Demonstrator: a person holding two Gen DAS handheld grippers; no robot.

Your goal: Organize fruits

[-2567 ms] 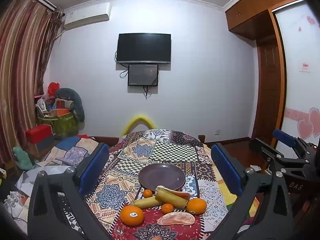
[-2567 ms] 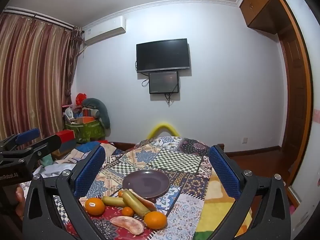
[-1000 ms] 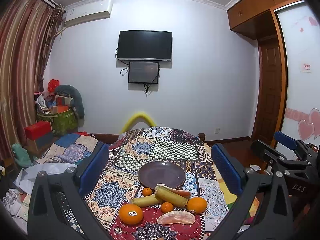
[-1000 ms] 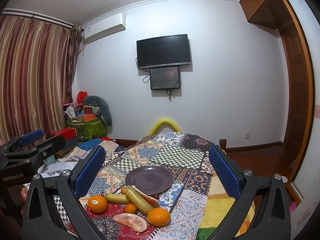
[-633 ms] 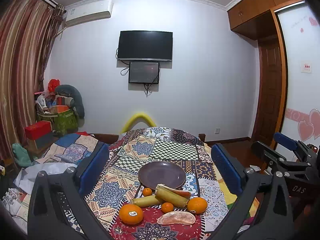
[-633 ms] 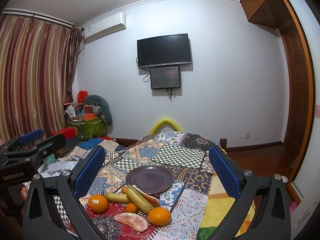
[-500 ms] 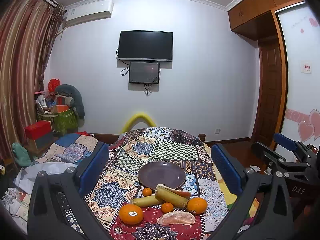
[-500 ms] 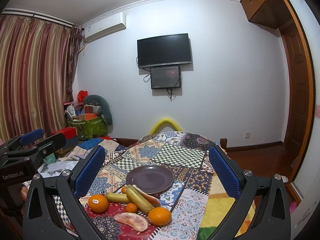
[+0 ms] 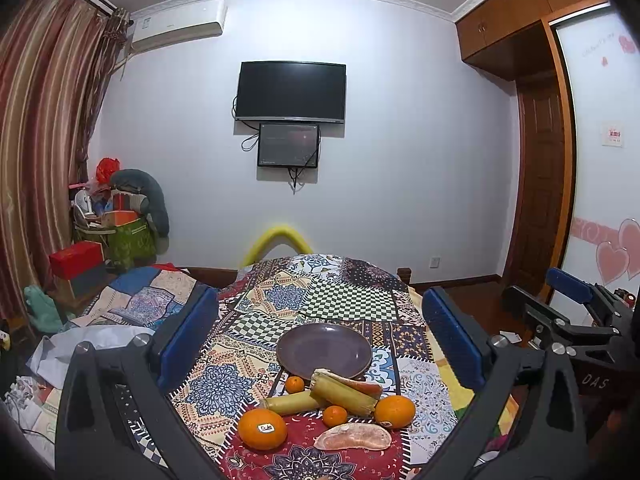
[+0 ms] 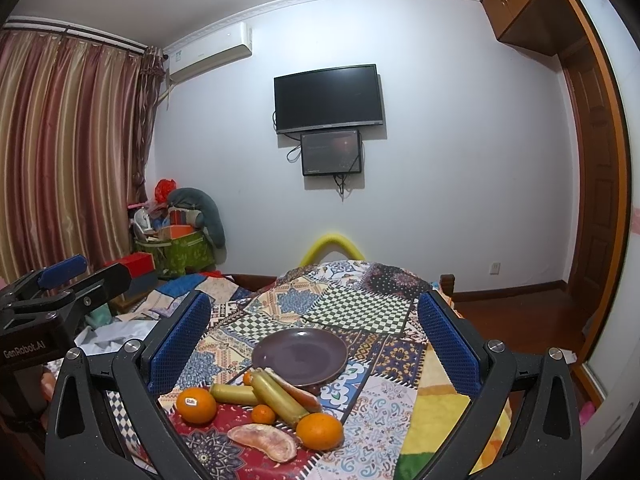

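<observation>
An empty dark purple plate [image 9: 324,350] [image 10: 300,355] rests on the patchwork cloth. Just in front of it lie two yellow-green cane pieces [image 9: 343,393] [image 10: 276,396], a reddish piece [image 9: 362,383], a stickered orange [image 9: 263,429] [image 10: 196,405], a second orange [image 9: 395,411] [image 10: 320,431], two small tangerines [image 9: 335,416] [image 10: 263,414] and a peeled pomelo segment [image 9: 353,437] [image 10: 262,442]. My left gripper [image 9: 320,344] is open, held above and short of the fruit. My right gripper [image 10: 314,344] is open too, equally empty. Each gripper shows at the edge of the other's view.
The cloth-covered table [image 9: 312,304] drops off at its right edge to a wooden floor [image 10: 520,320]. A yellow curved chair back [image 9: 280,240] stands beyond the far edge. Clutter and boxes [image 9: 112,236] fill the left corner beside the curtains.
Both views have shifted only slightly, a small drift of the grippers. The fruit and plate have not moved, and both grippers stay open.
</observation>
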